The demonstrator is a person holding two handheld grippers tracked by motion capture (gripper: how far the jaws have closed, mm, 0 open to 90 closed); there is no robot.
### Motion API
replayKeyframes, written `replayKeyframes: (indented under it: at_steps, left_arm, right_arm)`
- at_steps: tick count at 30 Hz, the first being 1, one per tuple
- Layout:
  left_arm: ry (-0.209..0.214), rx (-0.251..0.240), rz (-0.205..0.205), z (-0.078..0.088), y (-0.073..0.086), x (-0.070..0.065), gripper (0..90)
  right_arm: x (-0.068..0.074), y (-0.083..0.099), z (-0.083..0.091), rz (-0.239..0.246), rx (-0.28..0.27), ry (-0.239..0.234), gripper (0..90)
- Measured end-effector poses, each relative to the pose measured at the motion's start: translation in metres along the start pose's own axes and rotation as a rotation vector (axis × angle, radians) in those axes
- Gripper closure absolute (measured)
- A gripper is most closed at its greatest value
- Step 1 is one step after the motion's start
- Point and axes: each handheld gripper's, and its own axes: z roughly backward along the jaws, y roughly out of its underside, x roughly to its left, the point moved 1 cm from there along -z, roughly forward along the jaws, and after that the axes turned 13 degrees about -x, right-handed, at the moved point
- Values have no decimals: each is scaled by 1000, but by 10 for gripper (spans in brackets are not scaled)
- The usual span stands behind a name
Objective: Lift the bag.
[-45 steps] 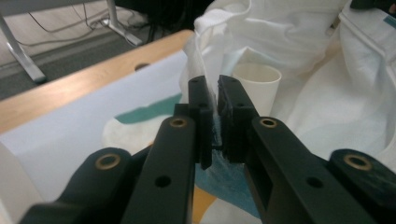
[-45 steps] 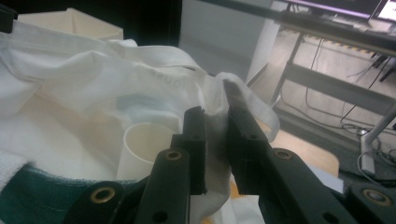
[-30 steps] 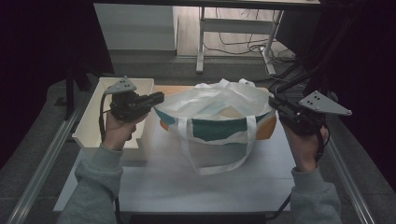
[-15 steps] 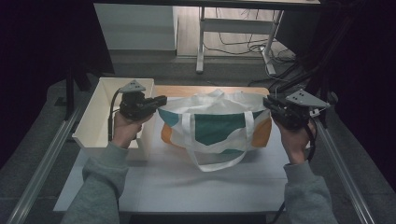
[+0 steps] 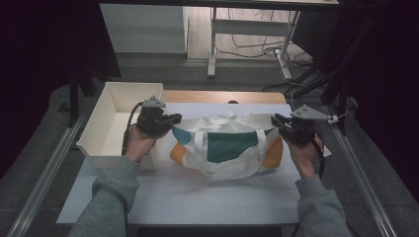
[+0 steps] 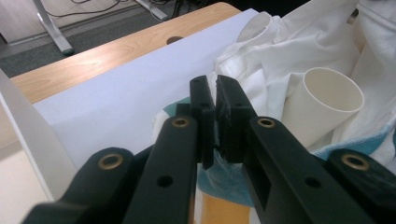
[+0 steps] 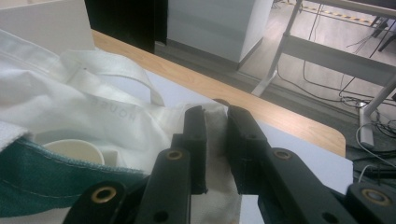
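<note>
A cloth bag (image 5: 225,148) with white, teal and orange panels rests on the white table cover, stretched between my two grippers. My left gripper (image 5: 175,119) is shut on the bag's left rim, with a fold of fabric pinched between its jaws (image 6: 215,88). My right gripper (image 5: 274,121) is shut on the right rim, where white cloth fills the narrow gap between its jaws (image 7: 215,116). Inside the bag (image 6: 289,42) a white cup (image 6: 327,100) lies tilted. The right gripper view also has a cup's rim (image 7: 74,151) showing behind the teal panel of the bag (image 7: 70,93).
A white open bin (image 5: 106,123) stands at the table's left, close to my left hand. Behind the white cover (image 5: 197,197) runs a strip of wooden tabletop (image 5: 222,96). Metal rails run along both sides of the table. A desk frame and cables lie on the floor beyond.
Both hands have come down and a little nearer, each gripper still shut on the bag. The bag has sunk from a raised, open-mouthed hang to lying flatter on the table.
</note>
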Motion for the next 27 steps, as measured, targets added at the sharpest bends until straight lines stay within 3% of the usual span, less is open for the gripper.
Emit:
replayKeyframes:
  at_steps: [10,12,15,17,23,27]
  left_arm:
    - [17,15,35,-1,7,5,828]
    - [26,-1,43,2,7,3,703]
    - [4,-28,26,11,4,-2,429]
    - [11,-59,23,21,2,-4,330]
    - [42,-77,-4,55,10,-13,279]
    - [56,-34,-14,66,27,-19,278]
  right_arm:
    - [-3,3,-3,-26,1,-26,760]
    - [-3,2,-1,-35,-19,-35,686]
    - [-2,-5,11,-73,-89,-40,480]
    - [-1,-10,21,-75,-109,-50,415]
    - [7,-5,53,-97,-120,-110,365]
    - [9,10,68,-102,-92,-126,365]
